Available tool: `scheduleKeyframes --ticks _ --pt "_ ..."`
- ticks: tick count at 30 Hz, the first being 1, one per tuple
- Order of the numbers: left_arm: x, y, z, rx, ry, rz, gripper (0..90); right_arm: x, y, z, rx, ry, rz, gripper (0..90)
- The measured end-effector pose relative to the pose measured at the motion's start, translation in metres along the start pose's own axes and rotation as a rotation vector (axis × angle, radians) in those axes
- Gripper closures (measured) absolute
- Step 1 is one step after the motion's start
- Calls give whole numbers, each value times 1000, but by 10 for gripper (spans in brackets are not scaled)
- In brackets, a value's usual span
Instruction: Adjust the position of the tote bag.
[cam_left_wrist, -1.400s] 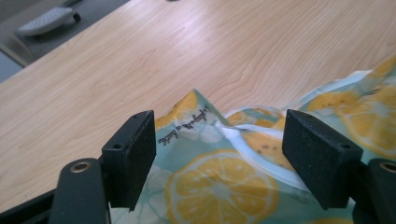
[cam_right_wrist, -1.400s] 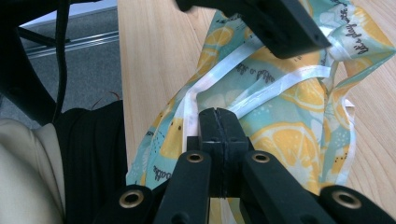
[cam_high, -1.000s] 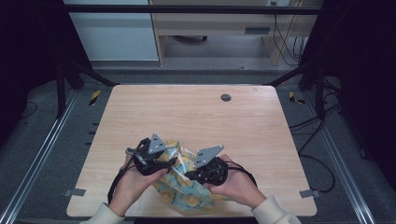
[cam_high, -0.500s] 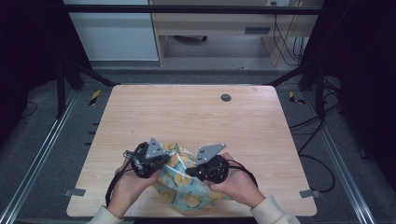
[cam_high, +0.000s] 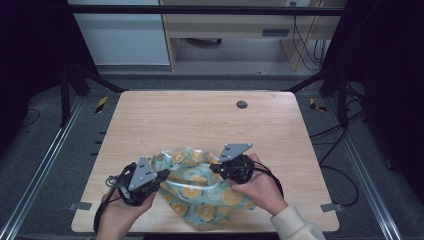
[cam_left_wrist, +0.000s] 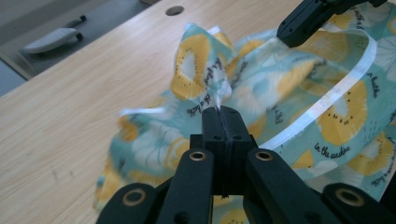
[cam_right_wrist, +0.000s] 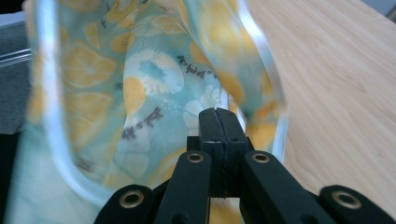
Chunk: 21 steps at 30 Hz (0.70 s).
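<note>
Having just clamped its jaws on the cloth's (cam_high: 200, 187) white-trimmed edge, the left gripper (cam_high: 164, 174) is drawing away toward 8 o'clock from the right gripper (cam_high: 214, 168), likewise pinching fabric, spreading it near the table's (cam_high: 165, 120) 6 o'clock edge.
</note>
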<state>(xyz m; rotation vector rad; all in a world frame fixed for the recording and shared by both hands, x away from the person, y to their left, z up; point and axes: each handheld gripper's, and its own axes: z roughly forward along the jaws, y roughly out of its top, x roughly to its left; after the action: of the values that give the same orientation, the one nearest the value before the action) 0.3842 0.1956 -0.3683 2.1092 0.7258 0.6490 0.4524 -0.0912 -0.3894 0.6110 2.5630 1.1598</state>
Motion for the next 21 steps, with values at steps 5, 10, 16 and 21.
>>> scheduleKeyframes --ticks 5,10,16,21 --pt "6 -16 -2 7 -7 -46 900 -12 -6 -4 17 -44 16 900" --pt "-11 -40 14 76 -68 -41 900 -20 -9 -4 21 -56 29 900" --pt "-25 -57 36 120 -112 -38 900 -18 -9 -1 5 -35 28 857" --pt "-33 -62 51 151 -123 -7 900 -17 -2 -8 -35 -34 43 773"
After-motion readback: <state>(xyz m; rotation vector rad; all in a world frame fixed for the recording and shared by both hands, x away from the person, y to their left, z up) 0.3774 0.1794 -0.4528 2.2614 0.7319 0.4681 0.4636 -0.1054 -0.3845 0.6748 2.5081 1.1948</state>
